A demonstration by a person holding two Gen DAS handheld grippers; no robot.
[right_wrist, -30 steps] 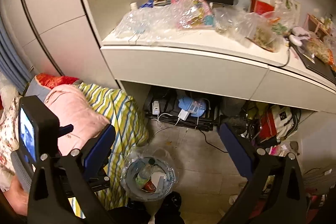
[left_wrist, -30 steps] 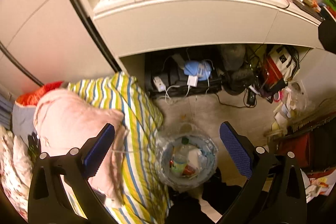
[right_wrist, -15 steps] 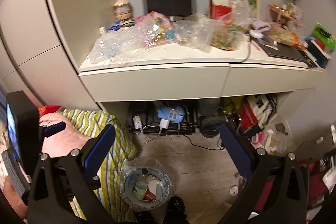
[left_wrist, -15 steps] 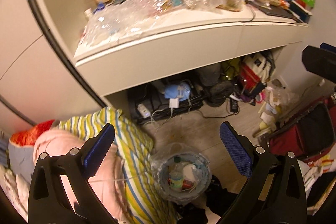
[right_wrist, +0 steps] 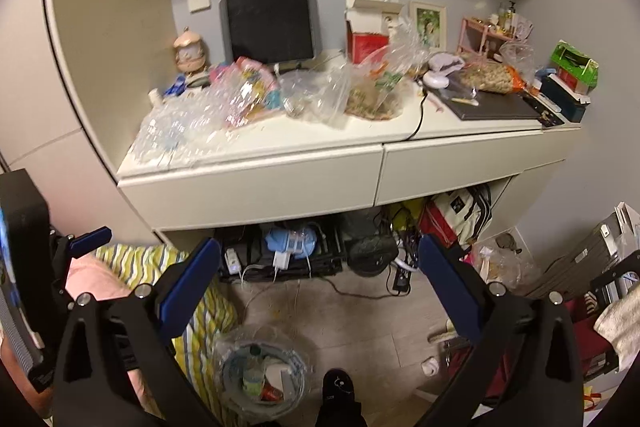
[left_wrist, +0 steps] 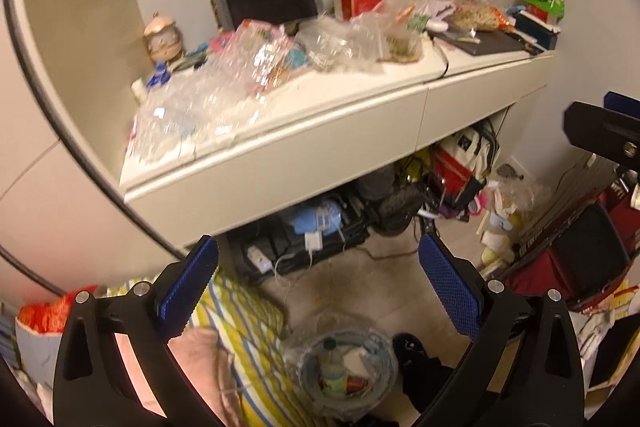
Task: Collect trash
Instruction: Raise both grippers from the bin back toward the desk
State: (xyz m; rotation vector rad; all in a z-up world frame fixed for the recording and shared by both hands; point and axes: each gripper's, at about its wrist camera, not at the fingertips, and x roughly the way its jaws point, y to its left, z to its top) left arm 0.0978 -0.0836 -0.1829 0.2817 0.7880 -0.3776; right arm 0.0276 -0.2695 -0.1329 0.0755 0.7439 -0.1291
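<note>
A white desk (left_wrist: 280,151) (right_wrist: 256,183) carries crumpled clear plastic bags (left_wrist: 200,107) (right_wrist: 180,127), a colourful wrapper (right_wrist: 248,91) and bags with snack remains (right_wrist: 376,95). A lined trash bin (left_wrist: 344,375) (right_wrist: 260,375) with a bottle and scraps stands on the floor below. My left gripper (left_wrist: 316,279) is open and empty, well short of the desk. My right gripper (right_wrist: 318,279) is open and empty, also short of the desk. The left gripper's body shows at the left edge of the right wrist view (right_wrist: 28,267).
A black monitor (right_wrist: 268,11), a figurine (right_wrist: 190,51), a red box (right_wrist: 366,35), a laptop (right_wrist: 496,107) and boxes (right_wrist: 572,67) sit on the desk. Cables, chargers and bags (right_wrist: 456,219) crowd the space under it. A striped blanket (left_wrist: 240,327) lies left of the bin.
Both grippers have risen and tilted up from the trash bin toward the desk top. The bin has dropped low in both views; the jaws stay open.
</note>
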